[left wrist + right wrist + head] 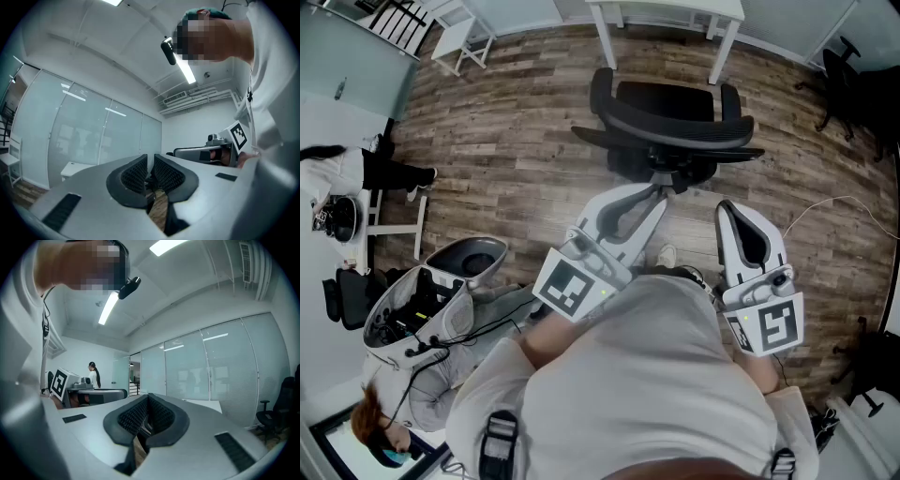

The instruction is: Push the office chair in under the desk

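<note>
In the head view the black office chair [675, 117] stands on the wood floor with its seat toward the white desk [666, 14] and its curved backrest toward me. The desk's legs are just beyond the seat. My left gripper [654, 194] points at the chair's lower back, close to the post under the backrest; whether it touches I cannot tell. Its pads [136, 171] are a narrow slit apart, with nothing between them. My right gripper [733, 208] hangs further right, short of the chair, with its pads [133, 414] closed together and empty.
A person [422, 384] crouches at lower left beside white equipment [469, 258] with cables. Another person [356, 169] stands at the left edge. A small white table [459, 37] is at upper left, a spare black chair [844, 75] at upper right, and a thin cable [834, 206] lies on the floor.
</note>
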### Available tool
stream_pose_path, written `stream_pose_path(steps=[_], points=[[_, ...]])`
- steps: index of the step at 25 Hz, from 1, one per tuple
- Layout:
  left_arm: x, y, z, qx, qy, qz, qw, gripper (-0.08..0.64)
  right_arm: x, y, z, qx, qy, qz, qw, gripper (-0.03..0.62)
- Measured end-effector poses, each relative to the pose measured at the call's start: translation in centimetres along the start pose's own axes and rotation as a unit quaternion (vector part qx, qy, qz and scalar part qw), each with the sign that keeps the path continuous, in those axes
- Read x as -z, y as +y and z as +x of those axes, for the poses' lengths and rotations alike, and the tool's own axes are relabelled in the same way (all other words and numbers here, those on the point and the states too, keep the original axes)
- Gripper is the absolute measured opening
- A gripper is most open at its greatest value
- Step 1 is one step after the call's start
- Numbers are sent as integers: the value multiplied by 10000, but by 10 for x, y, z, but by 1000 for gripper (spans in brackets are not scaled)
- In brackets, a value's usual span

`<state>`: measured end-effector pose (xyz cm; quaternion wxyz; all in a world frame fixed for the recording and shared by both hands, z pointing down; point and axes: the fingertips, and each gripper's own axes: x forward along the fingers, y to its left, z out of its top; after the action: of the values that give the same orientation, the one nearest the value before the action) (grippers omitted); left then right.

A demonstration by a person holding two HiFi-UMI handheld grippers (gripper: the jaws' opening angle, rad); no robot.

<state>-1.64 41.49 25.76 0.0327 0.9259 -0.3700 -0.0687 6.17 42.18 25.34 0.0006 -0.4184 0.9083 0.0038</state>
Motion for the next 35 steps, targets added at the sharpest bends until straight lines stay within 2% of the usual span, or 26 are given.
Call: stream_pose_path(steps=[8, 12, 21, 25, 29, 32, 35], points=[[3, 1, 1, 29, 30, 50, 10000, 67, 1, 1, 3, -54, -42, -13, 10000, 29], [7, 1, 0, 118, 36, 215, 9997, 67, 5, 1, 4, -94, -56, -87, 9999, 31], [33, 22, -2, 63, 479, 646, 9967, 69, 39, -21, 9, -82, 418, -481, 9979, 34], [39, 38, -2, 58, 546, 873, 9947, 75, 58, -34, 12, -36, 668, -679, 9954, 34], [51, 53, -1, 62, 760, 1114, 9908, 101, 76, -48, 15, -38, 917, -821, 9924, 46], [67, 65, 1, 68, 1048, 1410, 9844, 106, 87, -59, 19, 90, 1043, -772, 9915, 100], [88, 80, 1, 33, 1401, 1614, 9769, 114, 102, -69, 22, 123, 1242, -929, 9878, 110]])
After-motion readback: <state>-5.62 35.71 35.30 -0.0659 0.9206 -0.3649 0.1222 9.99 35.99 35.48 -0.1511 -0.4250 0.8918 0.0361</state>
